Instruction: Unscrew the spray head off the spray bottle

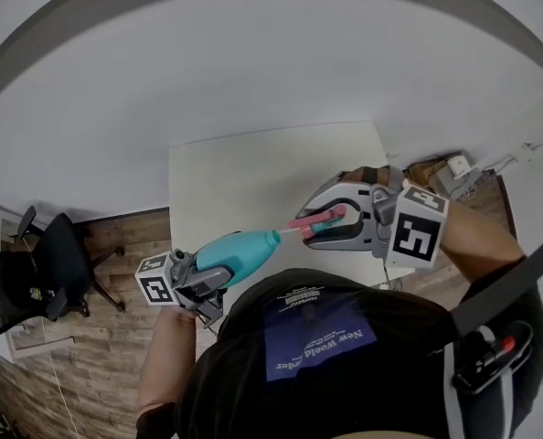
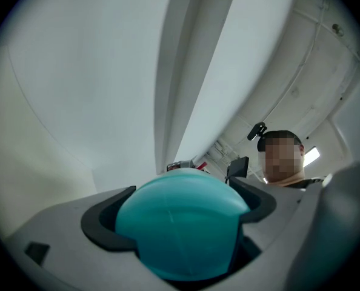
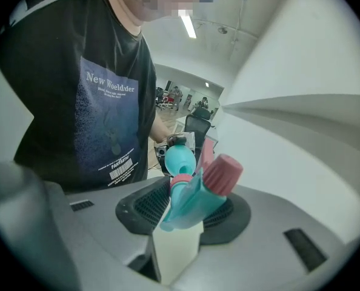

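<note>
From your head camera, your own black T-shirt (image 1: 326,337) cut off the near edge of the white table (image 1: 226,172). The left gripper (image 1: 215,280) showed little beyond its marker cube, because the teal plastic spray bottle (image 1: 241,250) mostly covered its jaws.

In the left gripper view, the bottle's rounded base filled the gap and hid the rest of the bottle and everything screwed onto it. The dark pads (image 2: 104,223) pressed against both sides of that base, so those jaws were clamped on the bottle.

In the right gripper view, the right gripper (image 3: 186,210) had its ribbed black pads (image 3: 145,206) closed on the teal spray head with a pink nozzle cap (image 3: 195,193). The bottle's neck was hidden behind the head, with only a pink collar showing.

Your shirt print began "New". The next word started "Woel", and its ending could not be read for certain. The small line above the barcode-like mark was too fine to make out.

You held the bottle in the air over the table, between the two grippers, lying roughly level. In the head view its long axis ran from lower left to right, with the base toward the left gripper and the head toward the right one. In the right gripper view the nozzle cap tilted up and to the right.
</note>
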Tool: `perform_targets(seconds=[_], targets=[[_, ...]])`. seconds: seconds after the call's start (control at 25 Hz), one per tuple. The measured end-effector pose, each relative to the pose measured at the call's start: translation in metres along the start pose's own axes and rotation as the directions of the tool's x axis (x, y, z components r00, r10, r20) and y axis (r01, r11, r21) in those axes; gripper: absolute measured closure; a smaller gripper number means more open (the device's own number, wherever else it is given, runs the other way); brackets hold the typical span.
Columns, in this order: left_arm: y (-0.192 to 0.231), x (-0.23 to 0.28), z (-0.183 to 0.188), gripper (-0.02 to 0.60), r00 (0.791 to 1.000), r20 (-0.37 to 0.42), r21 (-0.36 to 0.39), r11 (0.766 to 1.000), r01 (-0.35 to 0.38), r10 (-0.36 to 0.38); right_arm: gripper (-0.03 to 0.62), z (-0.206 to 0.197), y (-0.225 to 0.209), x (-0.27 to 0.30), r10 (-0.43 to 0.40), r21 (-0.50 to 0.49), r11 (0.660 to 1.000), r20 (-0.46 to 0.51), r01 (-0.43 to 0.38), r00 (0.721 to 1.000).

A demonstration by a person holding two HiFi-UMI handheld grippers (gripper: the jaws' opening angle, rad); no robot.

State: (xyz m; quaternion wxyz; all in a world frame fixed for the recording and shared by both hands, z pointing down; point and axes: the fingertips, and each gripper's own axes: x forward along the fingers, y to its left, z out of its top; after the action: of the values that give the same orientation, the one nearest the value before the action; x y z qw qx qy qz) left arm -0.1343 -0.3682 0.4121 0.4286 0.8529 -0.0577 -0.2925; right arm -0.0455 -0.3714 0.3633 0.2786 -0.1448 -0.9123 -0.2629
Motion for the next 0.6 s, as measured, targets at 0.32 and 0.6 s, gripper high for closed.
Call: perform_targets(seconds=[0.32, 0.6], targets=[[-0.007, -0.038, 0.017, 0.091, 0.993, 0.108, 0.062, 0.997, -0.045, 0.038, 0.461, 0.002, -0.002, 0.000, -0.067, 0.175, 0.983, 0.093, 0.050, 0.993], [-0.008, -0.053, 0.035, 0.091, 0.974, 0.221, 0.102, 0.992, -0.070, 0.046, 0.461, -0.001, -0.016, -0.014, -0.168, 0.351, 0.933, 0.216, 0.084, 0.962]])
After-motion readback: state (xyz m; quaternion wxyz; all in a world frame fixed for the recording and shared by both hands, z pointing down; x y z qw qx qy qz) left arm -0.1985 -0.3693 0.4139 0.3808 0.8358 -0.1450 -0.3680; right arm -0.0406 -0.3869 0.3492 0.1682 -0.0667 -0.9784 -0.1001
